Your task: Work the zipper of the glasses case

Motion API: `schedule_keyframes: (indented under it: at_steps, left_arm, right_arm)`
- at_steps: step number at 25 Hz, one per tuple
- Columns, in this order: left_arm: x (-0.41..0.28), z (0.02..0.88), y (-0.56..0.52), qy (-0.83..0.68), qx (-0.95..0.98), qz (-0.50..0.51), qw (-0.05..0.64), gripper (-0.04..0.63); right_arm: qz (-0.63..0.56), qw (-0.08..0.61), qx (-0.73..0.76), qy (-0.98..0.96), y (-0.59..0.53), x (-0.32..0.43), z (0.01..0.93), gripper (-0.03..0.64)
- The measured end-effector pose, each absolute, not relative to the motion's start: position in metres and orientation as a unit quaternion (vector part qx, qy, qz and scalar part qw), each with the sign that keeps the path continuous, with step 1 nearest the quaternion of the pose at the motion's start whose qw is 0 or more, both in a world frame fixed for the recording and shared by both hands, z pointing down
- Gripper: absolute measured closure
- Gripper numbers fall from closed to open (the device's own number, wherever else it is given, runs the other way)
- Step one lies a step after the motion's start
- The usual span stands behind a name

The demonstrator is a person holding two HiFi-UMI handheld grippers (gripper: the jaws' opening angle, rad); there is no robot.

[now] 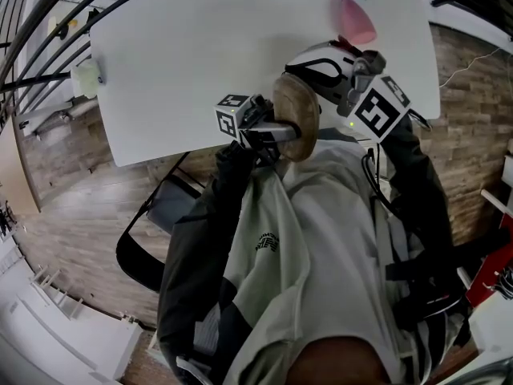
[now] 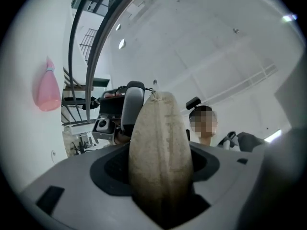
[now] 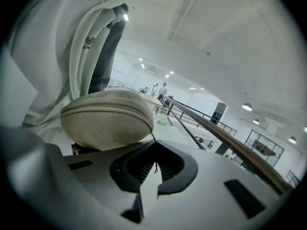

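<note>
White table (image 1: 200, 54) bearing a pink spray bottle (image 1: 353, 14), above a wood floor (image 1: 80, 215). Left gripper (image 1: 272, 131) is clamped on the beige glasses case (image 1: 295, 115), held in the air at the table's near edge. Right gripper (image 3: 152, 178) has its jaws pressed together on the thin zipper pull (image 3: 155, 157) hanging from the case's end.

No legible text; sweatshirt logo (image 1: 267, 244) too small.

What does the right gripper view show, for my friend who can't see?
The right hand-held gripper pinches the thin zipper pull of a beige oval fabric glasses case. A person's pale jacket is behind it.
</note>
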State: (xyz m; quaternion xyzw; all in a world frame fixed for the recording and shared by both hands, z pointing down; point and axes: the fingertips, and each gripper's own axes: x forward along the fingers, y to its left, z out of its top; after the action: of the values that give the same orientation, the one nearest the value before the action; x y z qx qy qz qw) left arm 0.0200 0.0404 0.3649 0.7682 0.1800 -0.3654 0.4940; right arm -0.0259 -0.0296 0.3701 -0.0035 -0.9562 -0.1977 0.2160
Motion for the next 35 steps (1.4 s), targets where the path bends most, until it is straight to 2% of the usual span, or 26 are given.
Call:
schedule_keyframes:
  at_steps: [9, 12, 16, 21, 35]
  left_arm:
    - [0.013, 0.390, 0.033, 0.133, 0.788, -0.321, 0.509, 0.295]
    - [0.007, 0.389, 0.025, 0.095, 0.782, -0.357, 0.501, 0.296]
    - [0.004, 0.401, 0.020, 0.022, 0.763, -0.416, 0.495, 0.296]
    - [-0.009, 0.408, 0.005, -0.031, 0.766, -0.425, 0.481, 0.296]
    - [-0.003, 0.432, 0.006, -0.062, 0.838, -0.285, 0.461, 0.298]
  right_arm:
    - [-0.353, 0.296, 0.014, -0.887, -0.033, -0.017, 0.365, 0.621]
    - [-0.381, 0.298, 0.026, -0.875, -0.033, -0.013, 0.356, 0.621]
    - [-0.403, 0.337, 0.030, -0.850, -0.011, 0.007, 0.357, 0.621]
    - [-0.417, 0.341, 0.061, -0.840, -0.015, -0.003, 0.367, 0.621]
    - [-0.416, 0.421, -0.018, -0.806, -0.002, 0.024, 0.385, 0.621]
